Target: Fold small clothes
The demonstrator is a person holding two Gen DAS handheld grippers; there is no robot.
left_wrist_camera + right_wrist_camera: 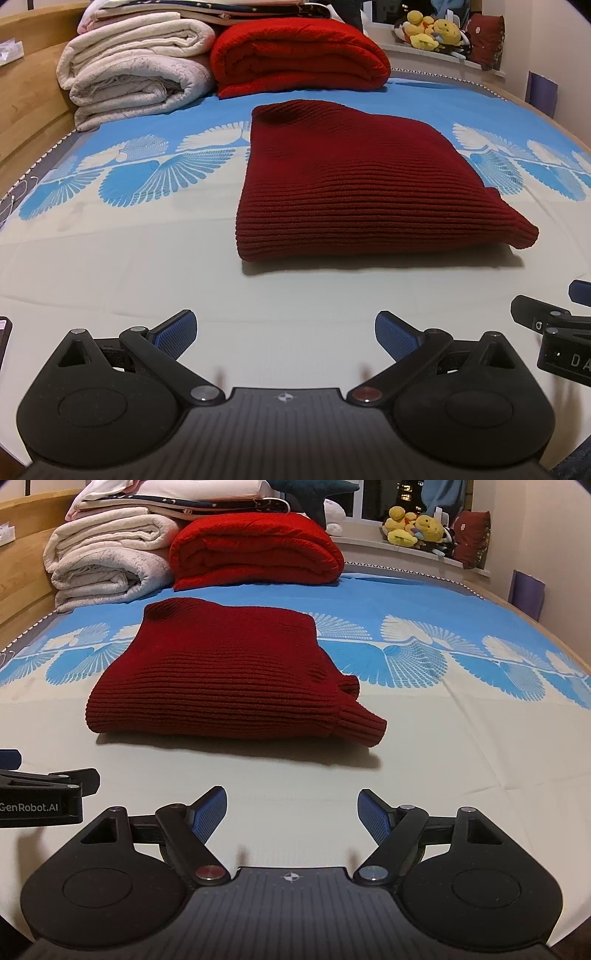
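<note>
The dark red ribbed sweater (362, 184) lies on the bed sheet (147, 266) as a compact, folded block, and it serves as the landmark for everything else. It sits flat with its edges squared, apart from one ribbed cuff (364, 725) that sticks out at its near right corner, so the fold looks finished or close to it; that loose cuff is probably the only part that might need tucking.

Both tools sit on the near side of the sweater, well clear of it, over the plain cream part of the sheet. The left gripper (286, 338) has its fingers spread wide with nothing between them, and the right gripper (291, 818) is likewise spread and empty. Held apart and back like this, they leave the garment undisturbed, which fits a pause after letting go rather than a grip in progress.

Beyond the sweater, toward the headboard, a bright red folded blanket (299, 55) rests beside a stack of cream blankets (129, 77). They are likely parked there to keep the middle of the bed free for folding. Farther off to the sweater's right, yellow soft toys (413, 526) crowd the windowsill.
</note>
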